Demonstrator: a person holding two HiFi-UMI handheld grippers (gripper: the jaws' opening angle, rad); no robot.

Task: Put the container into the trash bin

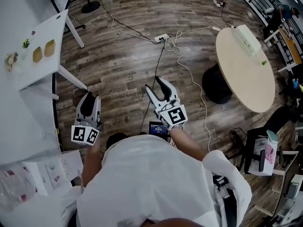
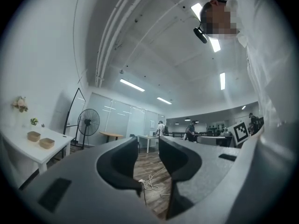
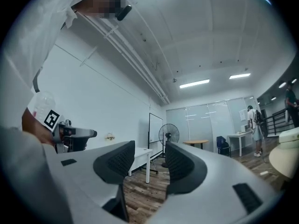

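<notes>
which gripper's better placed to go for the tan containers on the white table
Probably left. The left gripper is on the side of the white table with the tan containers, open and empty. The right gripper, also open and empty, is farther off, toward the round table.

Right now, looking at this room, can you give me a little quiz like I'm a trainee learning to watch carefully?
1. True or false: the right gripper is holding a container.
2. What shape is the beige table on the person's right? A) round B) square C) triangle
3. Fill in: ___ tan dishes sit on the white table.

Key: 1 false, its jaws stand apart with nothing between them. 2 A. 3 two.
</notes>
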